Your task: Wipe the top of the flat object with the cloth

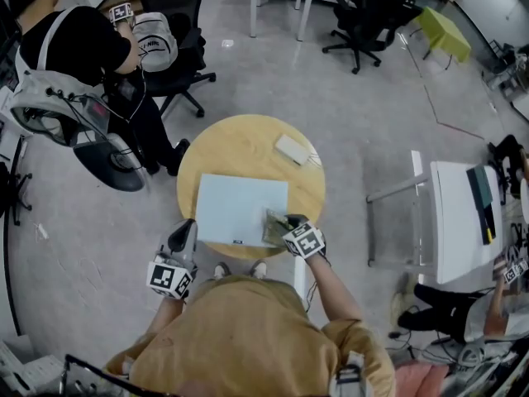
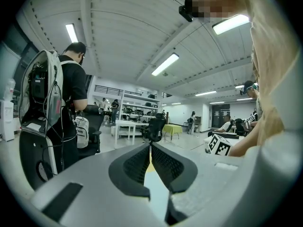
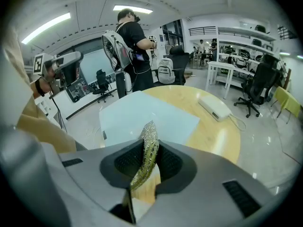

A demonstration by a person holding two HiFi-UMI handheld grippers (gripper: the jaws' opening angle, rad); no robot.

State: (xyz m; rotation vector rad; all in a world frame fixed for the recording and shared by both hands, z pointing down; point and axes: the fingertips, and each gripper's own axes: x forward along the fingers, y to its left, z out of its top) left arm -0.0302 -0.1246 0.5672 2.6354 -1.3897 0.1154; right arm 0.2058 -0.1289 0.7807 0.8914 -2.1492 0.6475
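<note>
A pale blue flat board [image 1: 240, 209] lies on the round wooden table [image 1: 248, 143], near its front edge. My right gripper [image 1: 287, 223] is at the board's right edge, shut on a yellow-green cloth [image 1: 274, 227] that rests on the board. In the right gripper view the cloth [image 3: 148, 151] stands pinched between the jaws, with the board [image 3: 142, 116] just ahead. My left gripper [image 1: 183, 233] hangs off the table's front left, apart from the board. Its jaws are closed together with nothing between them [image 2: 150, 146].
A white box with a cable [image 1: 294, 149] lies on the table's far right part [image 3: 215, 107]. A person with a backpack [image 1: 78, 48] and a black office chair [image 1: 178, 23] stand at the far left. A white desk [image 1: 463, 213] is at the right.
</note>
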